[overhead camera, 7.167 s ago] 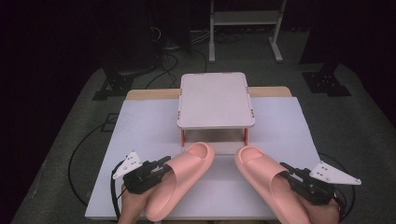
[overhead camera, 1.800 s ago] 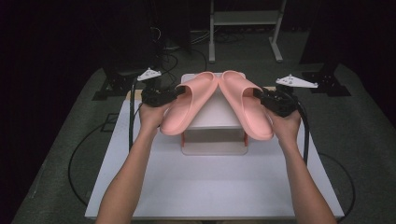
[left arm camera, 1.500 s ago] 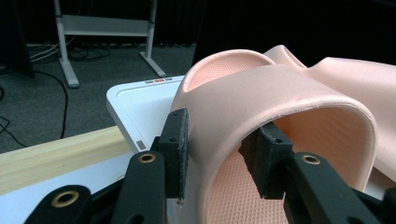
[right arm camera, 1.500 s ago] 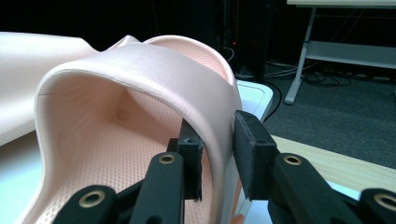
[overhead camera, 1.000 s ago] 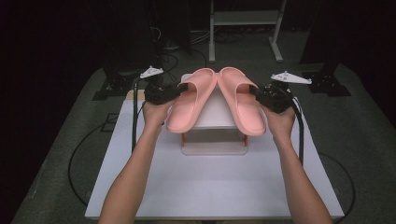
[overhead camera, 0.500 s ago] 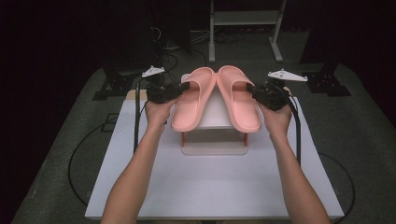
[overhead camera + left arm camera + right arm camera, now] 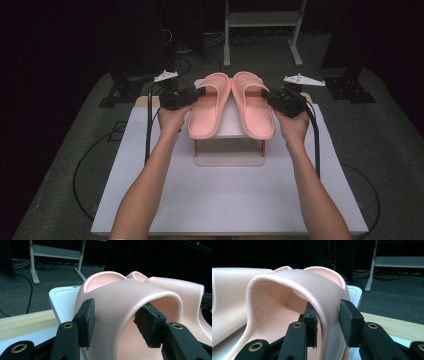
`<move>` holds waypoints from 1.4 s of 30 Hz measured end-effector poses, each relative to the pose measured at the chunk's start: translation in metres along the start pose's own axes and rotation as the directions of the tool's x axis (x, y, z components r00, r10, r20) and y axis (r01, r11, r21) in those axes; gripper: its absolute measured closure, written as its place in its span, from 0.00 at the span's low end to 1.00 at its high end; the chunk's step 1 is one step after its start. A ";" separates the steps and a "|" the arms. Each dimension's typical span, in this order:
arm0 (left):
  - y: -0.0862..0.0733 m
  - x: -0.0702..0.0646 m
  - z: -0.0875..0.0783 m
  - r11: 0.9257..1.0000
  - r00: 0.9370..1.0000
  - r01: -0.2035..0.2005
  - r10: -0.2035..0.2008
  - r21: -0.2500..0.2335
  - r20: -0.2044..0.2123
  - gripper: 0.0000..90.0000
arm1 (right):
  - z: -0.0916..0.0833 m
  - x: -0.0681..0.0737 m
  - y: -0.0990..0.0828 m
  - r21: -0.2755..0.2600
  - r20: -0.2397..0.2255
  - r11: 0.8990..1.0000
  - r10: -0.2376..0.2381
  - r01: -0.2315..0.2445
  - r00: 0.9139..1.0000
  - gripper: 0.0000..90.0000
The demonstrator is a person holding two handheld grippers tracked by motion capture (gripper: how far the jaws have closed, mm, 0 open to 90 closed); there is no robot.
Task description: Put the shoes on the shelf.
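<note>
At centre frame, your left gripper [image 7: 200, 93] and right gripper [image 7: 272, 98] each clamp a strap of two pink slides [image 7: 231, 104] on the small white stand [image 7: 229, 150]; their heels overhang and could tip off once released.

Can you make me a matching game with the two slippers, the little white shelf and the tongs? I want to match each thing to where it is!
Things:
1. left slipper
2. right slipper
3. little white shelf
4. wooden strip

Places:
A. under both slippers, on the white table top
B. its strap is pinched by the left tongs
C. along the table's far edge
D. its strap is pinched by the right tongs

Pairs: 1-B, 2-D, 3-A, 4-C
</note>
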State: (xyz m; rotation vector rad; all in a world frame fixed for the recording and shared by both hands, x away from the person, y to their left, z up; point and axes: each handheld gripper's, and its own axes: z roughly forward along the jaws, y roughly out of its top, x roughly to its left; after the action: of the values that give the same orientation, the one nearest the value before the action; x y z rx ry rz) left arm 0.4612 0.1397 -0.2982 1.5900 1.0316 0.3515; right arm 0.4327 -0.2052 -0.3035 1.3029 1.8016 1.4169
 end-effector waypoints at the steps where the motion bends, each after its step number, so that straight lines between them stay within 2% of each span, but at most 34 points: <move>1: 0.000 0.000 0.001 1.000 1.000 0.003 -0.003 0.000 0.000 0.56 | 0.001 0.000 0.000 0.001 -0.003 1.000 0.001 -0.001 1.000 0.75; 6: 0.000 0.002 0.003 1.000 1.000 0.011 -0.011 -0.008 -0.008 0.56 | 0.005 0.000 -0.001 0.006 -0.006 1.000 0.014 -0.014 1.000 0.76; 10: 0.000 0.004 0.005 0.999 0.999 0.033 -0.033 -0.012 -0.003 0.56 | 0.008 -0.002 -0.001 0.008 -0.019 0.999 0.034 -0.033 0.999 0.76; 19: -0.001 0.002 0.010 0.999 0.999 0.048 -0.048 -0.016 -0.008 0.55 | 0.011 -0.002 -0.001 0.012 -0.016 1.000 0.028 -0.028 0.999 0.76; 25: -0.001 0.000 0.013 0.998 0.998 0.063 -0.062 -0.023 0.005 0.53 | 0.014 0.000 0.001 0.019 -0.009 0.999 0.027 -0.027 1.000 0.75; 42: -0.001 -0.002 0.017 0.999 0.999 0.042 -0.041 -0.016 0.005 0.51 | 0.022 0.006 0.003 0.018 0.010 1.000 0.011 -0.011 1.000 0.73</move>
State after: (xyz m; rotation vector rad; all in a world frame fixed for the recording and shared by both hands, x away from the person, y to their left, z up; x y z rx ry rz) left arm 0.4712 0.1273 -0.3035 1.5525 1.0540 0.3266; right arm 0.4498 -0.1899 -0.3073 1.3286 1.8075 1.4013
